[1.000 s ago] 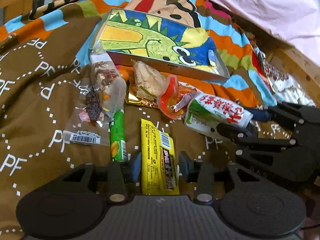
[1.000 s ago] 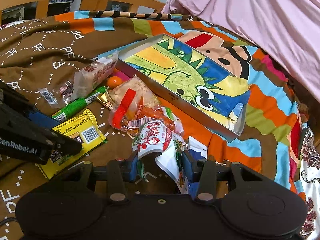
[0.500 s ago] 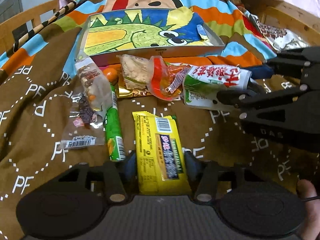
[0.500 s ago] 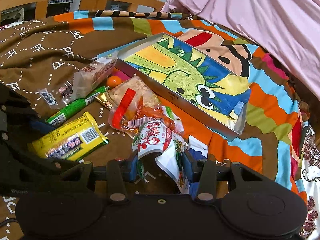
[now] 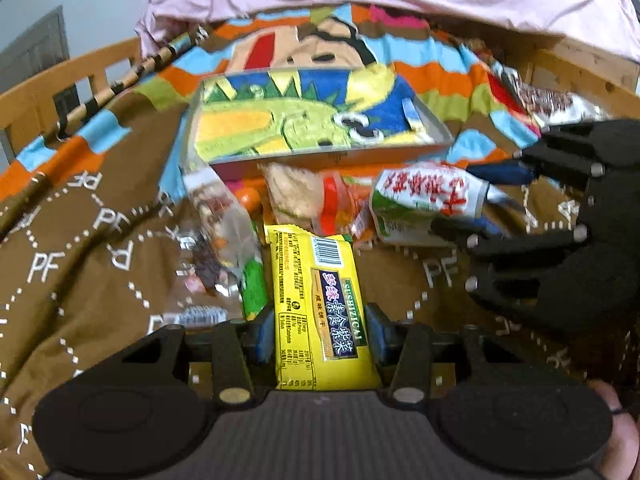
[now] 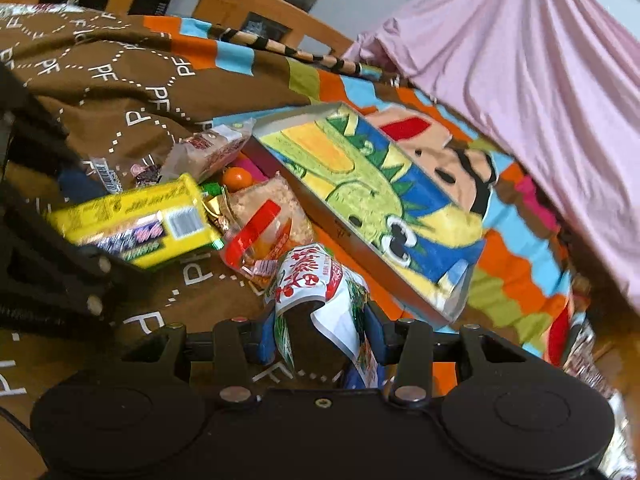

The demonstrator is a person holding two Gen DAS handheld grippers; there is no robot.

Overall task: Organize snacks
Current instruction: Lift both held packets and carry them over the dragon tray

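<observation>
My left gripper (image 5: 318, 322) is shut on a long yellow snack packet (image 5: 316, 280), gripped near its lower end. Seen from the right wrist, that yellow packet (image 6: 132, 220) hangs clear of the brown blanket. A white, red and green packet (image 6: 316, 280) is pinched in my shut right gripper (image 6: 320, 336) and crumples between the blue pads. From the left wrist, this white packet (image 5: 428, 200) sits in the right gripper (image 5: 492, 200) at the right. Just beyond the snack pile lies a shallow box (image 5: 332, 158) with a green dinosaur picture inside.
Loose snacks lie before the box: a clear nut bag (image 5: 216, 208), a green tube (image 5: 254, 288), a cracker pack (image 5: 292, 192), an orange-red pack (image 5: 336, 208) and an orange ball (image 6: 237, 178). A pink cloth (image 6: 540, 80) rises behind. A wooden bed rail (image 5: 40, 96) borders the blanket.
The left gripper has closed in around the yellow packet and raised it off the blanket toward the box. Both wrist views have rolled. The right gripper still holds the white packet.
</observation>
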